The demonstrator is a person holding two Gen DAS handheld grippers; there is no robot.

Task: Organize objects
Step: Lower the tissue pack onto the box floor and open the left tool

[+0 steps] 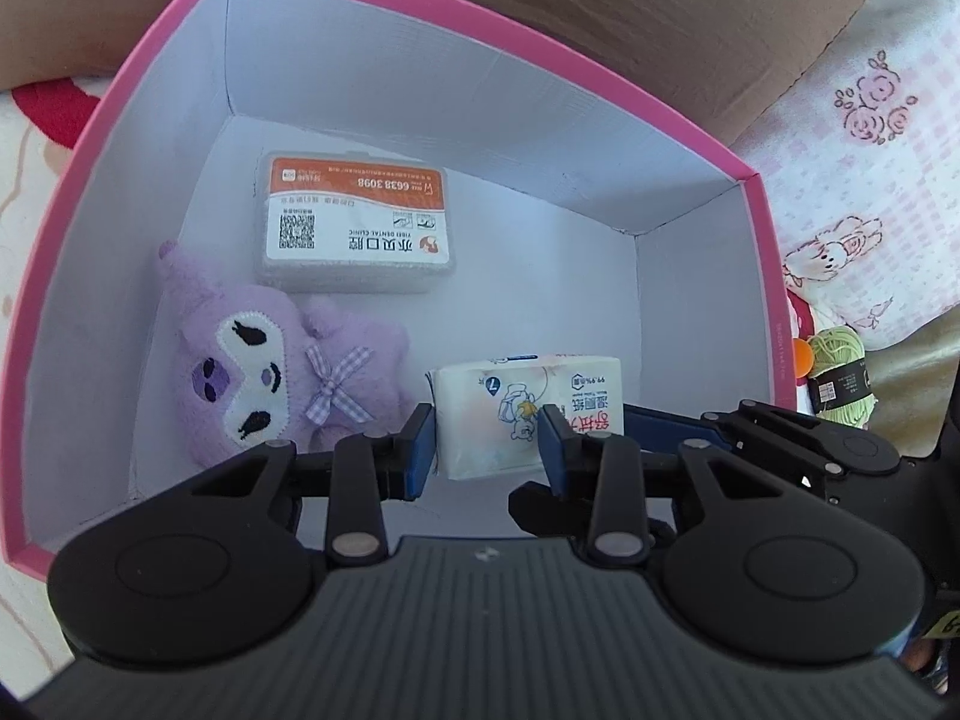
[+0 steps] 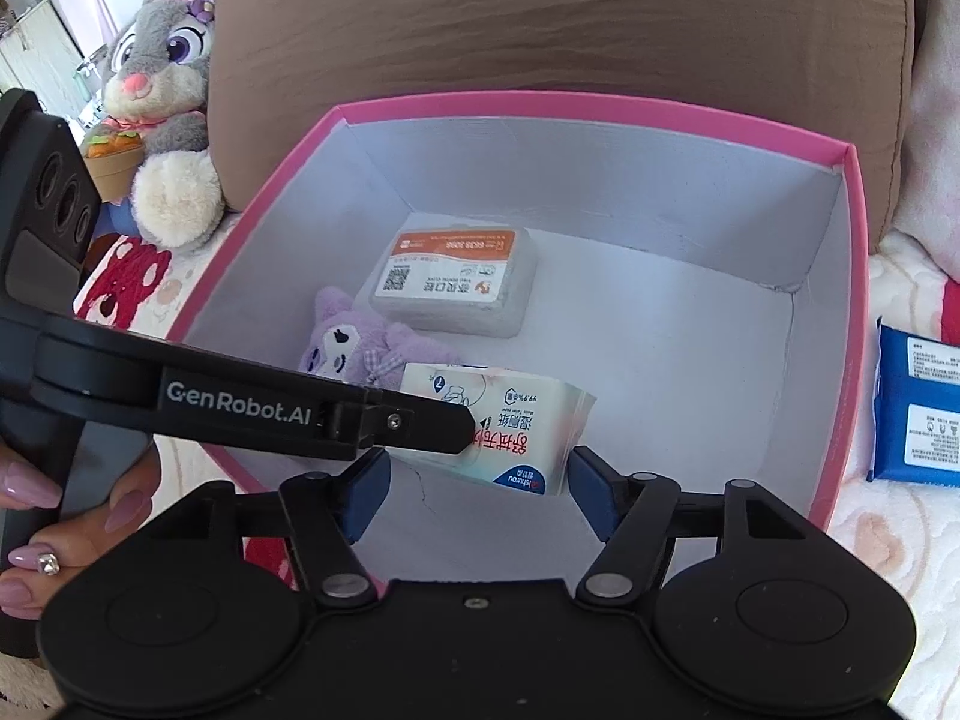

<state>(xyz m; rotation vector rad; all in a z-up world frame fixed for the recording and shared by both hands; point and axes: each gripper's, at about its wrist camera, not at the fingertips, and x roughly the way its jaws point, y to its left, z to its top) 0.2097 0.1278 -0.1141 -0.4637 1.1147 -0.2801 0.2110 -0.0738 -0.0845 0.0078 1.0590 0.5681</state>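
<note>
Bright, soft daylight fills both views. The pink box has white walls that take a cool bluish cast, with gentle shadows in its corners. Fisheye bending curves its rim and darkens the corners. Focus is sharp, without blur.

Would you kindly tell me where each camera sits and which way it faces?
Left wrist: on the left tool, looking down into the pink box; its pads clamp the wipes pack; the right tool's fingers show.
Right wrist: on the right tool, facing down into the box; open pads flank the pack; the left tool and a hand show.
Shared: box, pack, purple plush, dental-clinic case.
</note>
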